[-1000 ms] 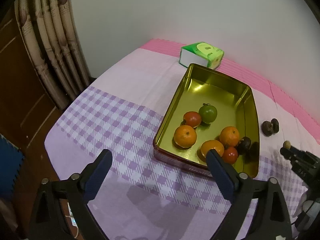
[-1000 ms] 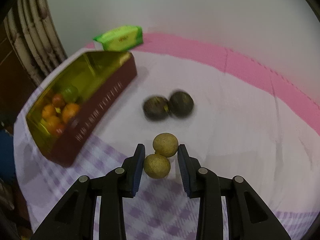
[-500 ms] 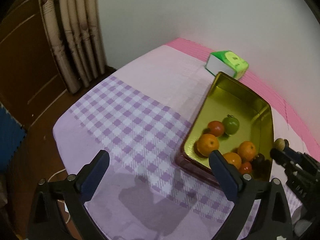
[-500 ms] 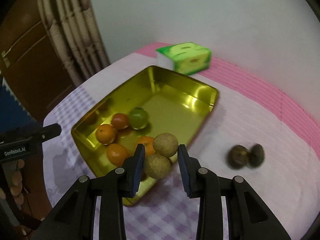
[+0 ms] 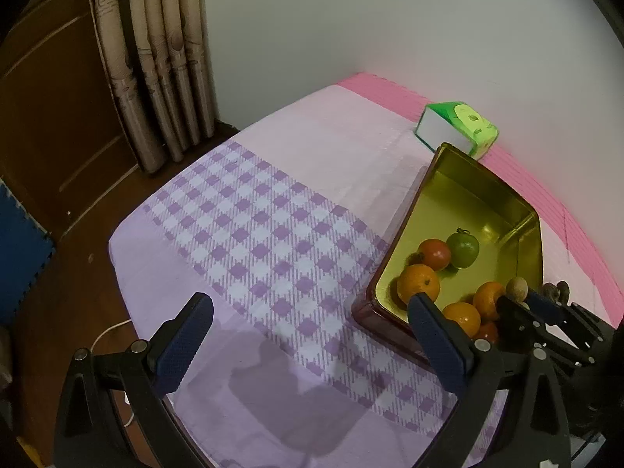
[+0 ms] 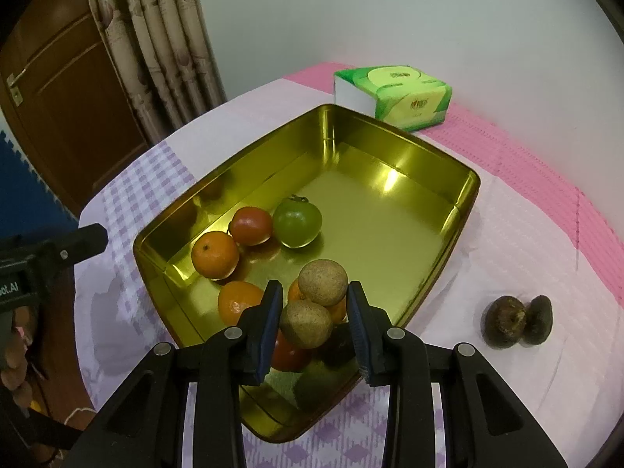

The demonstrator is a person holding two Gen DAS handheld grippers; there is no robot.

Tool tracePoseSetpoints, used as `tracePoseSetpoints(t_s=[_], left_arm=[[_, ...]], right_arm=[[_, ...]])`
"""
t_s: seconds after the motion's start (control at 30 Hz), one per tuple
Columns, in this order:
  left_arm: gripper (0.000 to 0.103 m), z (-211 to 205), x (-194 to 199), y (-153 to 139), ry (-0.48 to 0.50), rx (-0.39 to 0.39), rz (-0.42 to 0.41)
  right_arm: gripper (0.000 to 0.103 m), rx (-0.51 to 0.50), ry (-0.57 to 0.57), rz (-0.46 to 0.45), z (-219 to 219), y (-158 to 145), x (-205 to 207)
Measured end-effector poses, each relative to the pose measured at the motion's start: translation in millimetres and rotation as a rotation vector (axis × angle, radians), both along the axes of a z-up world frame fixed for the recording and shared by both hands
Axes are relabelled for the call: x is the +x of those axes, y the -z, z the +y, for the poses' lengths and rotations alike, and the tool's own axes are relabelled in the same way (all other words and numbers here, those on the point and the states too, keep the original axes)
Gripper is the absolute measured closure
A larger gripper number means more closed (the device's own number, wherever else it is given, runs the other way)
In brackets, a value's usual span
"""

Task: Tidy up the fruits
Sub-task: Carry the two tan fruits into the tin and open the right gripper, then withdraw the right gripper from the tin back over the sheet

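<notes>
My right gripper (image 6: 315, 308) is shut on a pair of joined tan longans (image 6: 310, 308) and holds them above the near end of the gold tin tray (image 6: 394, 128). The tray holds several oranges (image 6: 214, 254), a red tomato (image 6: 251, 225) and a green tomato (image 6: 297, 222). Two dark fruits (image 6: 516, 321) lie on the cloth right of the tray. My left gripper (image 5: 312, 339) is open and empty, above the checked cloth left of the tray (image 5: 405, 230). The right gripper with the longans (image 5: 516, 288) shows in the left wrist view.
A green tissue pack (image 6: 394, 95) lies beyond the tray by the wall. A curtain (image 6: 163, 39) and a wooden door (image 6: 62, 89) stand past the table's left edge. The purple checked cloth (image 5: 253, 234) covers the table.
My right gripper carried the longans from the cloth by the dark fruits to above the tray. My left gripper swung left, away from the tray, still open.
</notes>
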State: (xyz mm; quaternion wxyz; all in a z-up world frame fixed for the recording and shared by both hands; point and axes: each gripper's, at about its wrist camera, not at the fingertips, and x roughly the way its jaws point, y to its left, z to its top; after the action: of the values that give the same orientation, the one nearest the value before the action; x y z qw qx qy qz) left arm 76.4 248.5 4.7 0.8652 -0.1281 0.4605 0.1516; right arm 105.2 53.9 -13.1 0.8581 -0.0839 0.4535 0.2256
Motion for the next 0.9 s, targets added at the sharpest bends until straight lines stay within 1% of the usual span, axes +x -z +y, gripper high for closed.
tracePoseSetpoints(t_s=[0.17, 0.47, 0.57, 0.63, 0.7, 0.73, 0.83, 0.9], left_arm=[[0.004, 2, 0, 1, 0.002, -0.008, 0.004], [0.004, 1, 0, 2, 0.003, -0.005, 0.009], [0.004, 0, 0, 3, 0.008, -0.001, 0.011], [0.004, 0, 0, 3, 0.009, -0.001, 0.010], [0.004, -1, 0, 3, 0.011, 0.003, 0.010], [0.004, -2, 1, 3, 0.014, 0.003, 0.010], [0.004, -5, 1, 3, 0.024, 0.016, 0.009], [0.004, -9, 1, 2, 0.040, 0.025, 0.003]], right_arm=[[0.068, 0.000, 0.001, 0.016, 0, 7, 2], [0.067, 0.001, 0.006, 0.012, 0, 7, 1], [0.061, 0.007, 0.008, 0.008, -1, 6, 0], [0.053, 0.021, 0.019, -0.004, -5, 1, -1], [0.049, 0.043, 0.029, -0.021, -11, -5, -2], [0.046, 0.053, 0.034, -0.031, -15, -8, -2], [0.034, 0.067, 0.072, -0.073, -33, -20, -3], [0.030, 0.074, 0.117, -0.096, -55, -26, -3]])
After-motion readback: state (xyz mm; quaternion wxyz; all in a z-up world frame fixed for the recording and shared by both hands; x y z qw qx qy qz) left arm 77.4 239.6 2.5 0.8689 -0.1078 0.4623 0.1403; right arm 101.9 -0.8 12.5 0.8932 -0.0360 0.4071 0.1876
